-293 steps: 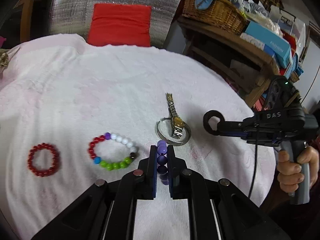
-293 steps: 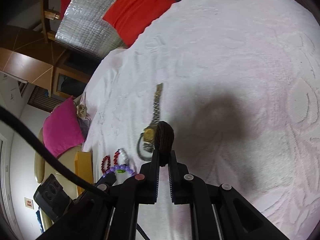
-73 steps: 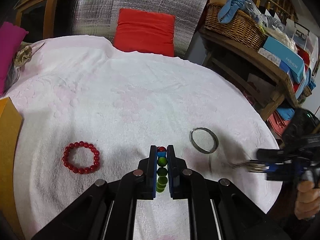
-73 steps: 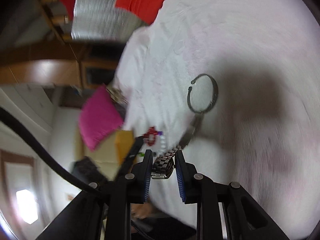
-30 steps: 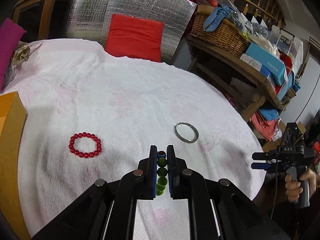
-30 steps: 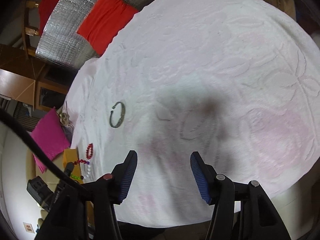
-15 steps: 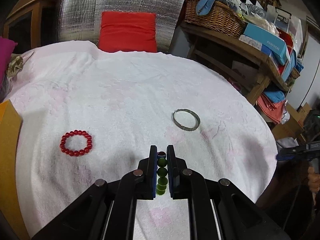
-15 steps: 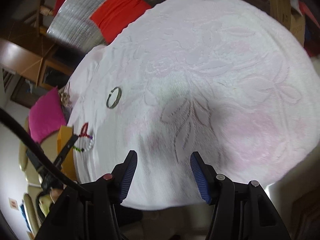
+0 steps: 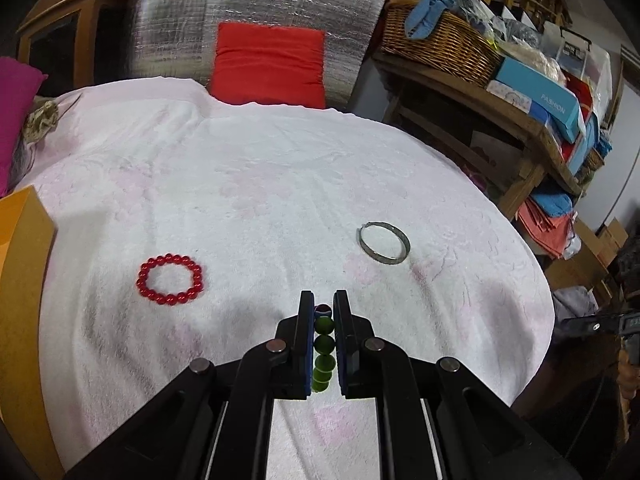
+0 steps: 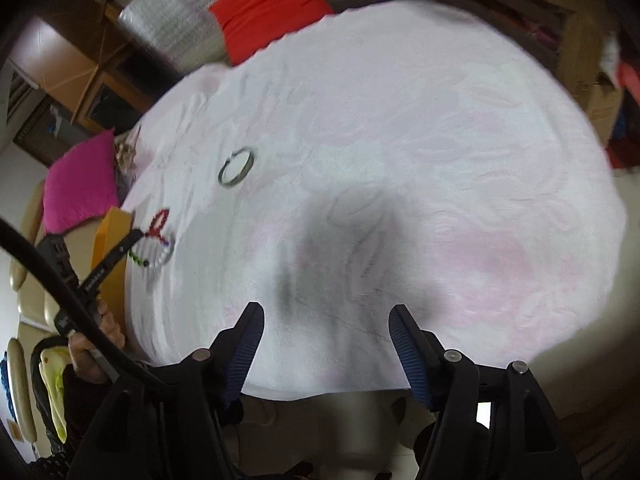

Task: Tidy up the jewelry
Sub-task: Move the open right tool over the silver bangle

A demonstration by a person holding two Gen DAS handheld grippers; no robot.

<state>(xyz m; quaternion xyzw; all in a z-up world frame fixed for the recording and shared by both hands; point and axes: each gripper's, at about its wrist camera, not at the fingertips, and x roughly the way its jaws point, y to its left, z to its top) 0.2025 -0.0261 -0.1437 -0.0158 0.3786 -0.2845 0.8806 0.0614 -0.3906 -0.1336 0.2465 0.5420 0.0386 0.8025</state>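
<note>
Beaded bracelet (image 9: 323,344) pinched in left hand-held gripper (image 9: 323,312) above near worktop (image 9: 280,184); right hand-held gripper (image 10: 326,332) just widening, empty. Red bracelet (image 9: 170,279) left, bangle (image 9: 384,243) right, unsorted.

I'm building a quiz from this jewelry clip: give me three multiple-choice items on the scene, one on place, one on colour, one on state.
1. The red bracelet lies where, relative to the bangle, in the left wrist view?
A) left B) right C) inside it
2. The beads nearest the camera in the left gripper are:
A) white B) green C) yellow
3. The right gripper is:
A) shut on a watch B) shut, empty C) open, empty

A: it lies left on the cloth.
B: green beads between the fingers.
C: jaws apart, nothing between.
</note>
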